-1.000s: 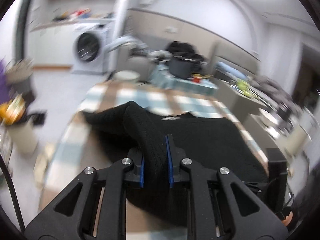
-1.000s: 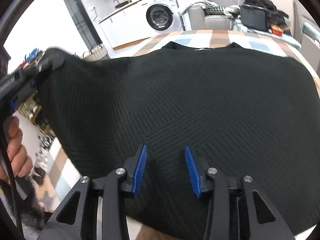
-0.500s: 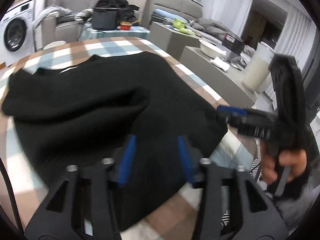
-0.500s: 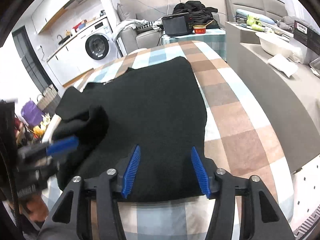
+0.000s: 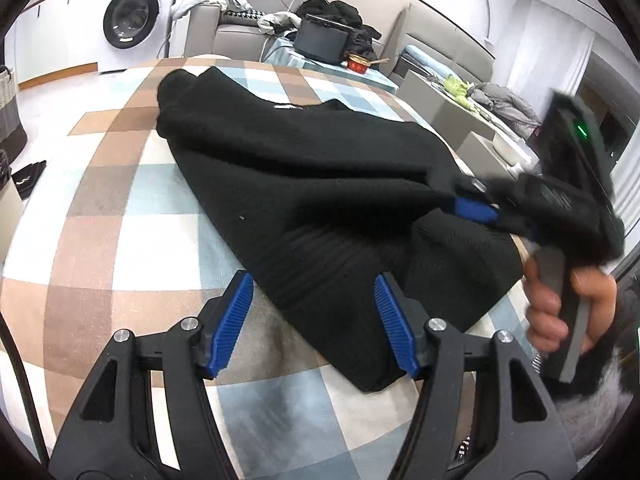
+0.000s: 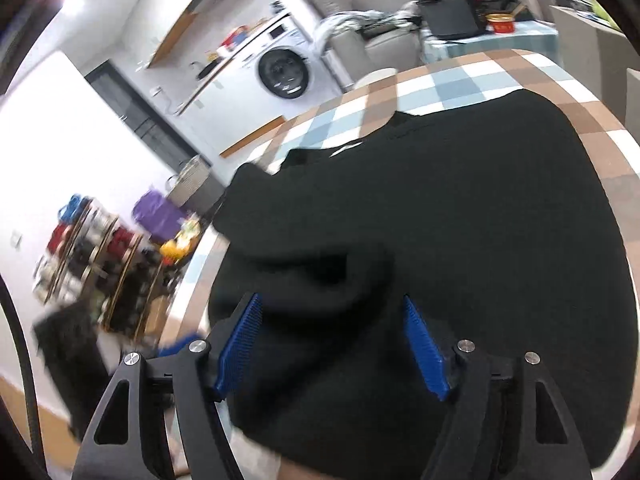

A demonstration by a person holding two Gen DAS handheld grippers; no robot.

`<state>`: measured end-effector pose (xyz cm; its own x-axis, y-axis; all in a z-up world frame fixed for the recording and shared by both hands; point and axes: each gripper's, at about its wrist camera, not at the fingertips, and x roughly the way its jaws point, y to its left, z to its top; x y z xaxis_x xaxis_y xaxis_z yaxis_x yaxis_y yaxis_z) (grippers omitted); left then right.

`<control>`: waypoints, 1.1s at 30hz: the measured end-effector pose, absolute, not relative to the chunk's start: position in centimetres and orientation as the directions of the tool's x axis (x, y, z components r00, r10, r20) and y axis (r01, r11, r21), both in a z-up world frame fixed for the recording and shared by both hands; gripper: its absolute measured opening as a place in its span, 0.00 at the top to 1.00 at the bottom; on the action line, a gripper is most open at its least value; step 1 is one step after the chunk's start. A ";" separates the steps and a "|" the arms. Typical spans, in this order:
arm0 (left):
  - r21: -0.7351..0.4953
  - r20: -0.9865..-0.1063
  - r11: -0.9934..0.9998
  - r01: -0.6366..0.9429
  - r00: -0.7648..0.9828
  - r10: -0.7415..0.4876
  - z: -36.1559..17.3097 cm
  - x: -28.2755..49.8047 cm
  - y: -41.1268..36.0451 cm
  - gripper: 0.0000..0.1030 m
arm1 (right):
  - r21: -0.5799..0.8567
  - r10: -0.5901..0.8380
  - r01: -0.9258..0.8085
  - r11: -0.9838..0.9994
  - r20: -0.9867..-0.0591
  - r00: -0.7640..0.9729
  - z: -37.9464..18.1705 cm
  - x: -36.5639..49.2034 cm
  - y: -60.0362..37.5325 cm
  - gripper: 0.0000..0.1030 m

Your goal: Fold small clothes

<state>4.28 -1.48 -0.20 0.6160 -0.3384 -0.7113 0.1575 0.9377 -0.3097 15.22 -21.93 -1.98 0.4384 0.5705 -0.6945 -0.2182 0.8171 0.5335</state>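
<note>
A black knit sweater (image 5: 320, 168) lies partly folded on the checked tablecloth (image 5: 120, 200), neck label away from me. My left gripper (image 5: 314, 316) hovers low over the sweater's near hem. Its jaws are opening, and the cloth lies between the blue pads without being pressed. In the left wrist view a hand holds my right gripper (image 5: 460, 196) at the sweater's right side, against a raised fold. In its own view the right gripper (image 6: 332, 344) is opening wide over a bunched fold of the sweater (image 6: 460, 220), which sits loosely between the pads.
The table's left edge (image 6: 208, 248) drops to a cluttered shelf (image 6: 100, 248) and a purple bag (image 6: 156, 216). Beyond the table stand a washing machine (image 5: 132, 20), a sofa with clothes (image 5: 240, 20), a black box (image 5: 320, 38) and a red bowl (image 5: 357, 65).
The left gripper let go of the sleeve fold it was shut on, opened and sank toward the near hem. The right gripper opened wider and swung left over the bunched cloth.
</note>
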 end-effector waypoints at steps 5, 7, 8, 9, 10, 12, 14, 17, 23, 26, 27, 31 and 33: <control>-0.296 -0.714 0.934 0.202 0.603 -0.356 -0.6 4.1 -2.4 0.41 | 0.547 0.567 -0.170 0.820 -0.734 0.373 -3.4 17.2 -21.2 0.83; -0.305 -0.707 0.929 0.208 0.605 -0.368 -0.3 4.0 -2.6 0.41 | 0.553 0.590 -0.212 0.806 -0.714 0.376 -1.9 16.7 -21.1 0.92; -0.306 -0.701 0.927 0.214 0.608 -0.372 0.0 4.1 -3.2 0.41 | 0.604 0.647 -0.242 0.760 -0.665 0.374 -0.5 16.1 -21.1 0.92; -0.305 -0.695 0.926 0.223 0.613 -0.376 0.4 3.9 -3.2 0.41 | 0.641 0.689 -0.263 0.721 -0.620 0.376 0.8 15.5 -21.2 0.93; -0.302 -0.688 0.923 0.238 0.616 -0.383 0.8 3.6 -3.3 0.41 | 0.682 0.734 -0.289 0.672 -0.562 0.381 2.5 14.7 -21.3 0.93; -0.285 -0.687 0.919 0.273 0.610 -0.394 1.4 3.6 -4.3 0.35 | 0.710 0.774 -0.329 0.623 -0.498 0.391 5.2 13.5 -20.9 0.93; -0.239 -0.689 0.924 0.298 0.618 -0.378 1.6 3.2 -5.1 0.32 | 0.719 0.787 -0.346 0.603 -0.463 0.408 7.0 12.8 -20.6 0.93; -0.184 -0.704 0.943 0.279 0.632 -0.324 0.9 3.9 -6.3 0.32 | 0.743 0.808 -0.350 0.571 -0.434 0.397 7.8 12.8 -20.0 0.93; -0.189 -0.672 0.953 0.238 0.676 -0.302 0.6 3.4 -4.9 0.97 | 0.742 0.797 -0.326 0.586 -0.453 0.400 7.1 12.2 -19.9 0.93; -0.172 -0.677 0.954 0.246 0.674 -0.296 0.3 1.9 -3.6 0.97 | 0.727 0.755 -0.263 0.634 -0.510 0.413 5.1 11.0 -21.8 0.92; -0.175 -0.688 0.953 0.246 0.662 -0.297 -0.1 1.5 -3.1 0.97 | 0.714 0.737 -0.238 0.659 -0.547 0.397 4.0 10.5 -22.4 0.92; -0.190 -0.740 0.951 0.243 0.602 -0.301 -1.9 0.4 -1.6 0.94 | 0.585 0.601 -0.147 0.798 -0.753 0.267 -2.1 9.1 -23.3 0.88; -0.205 -0.747 0.950 0.238 0.588 -0.309 -2.1 0.0 -1.1 0.88 | 0.541 0.564 -0.162 0.825 -0.788 0.245 -2.7 8.9 -23.3 0.82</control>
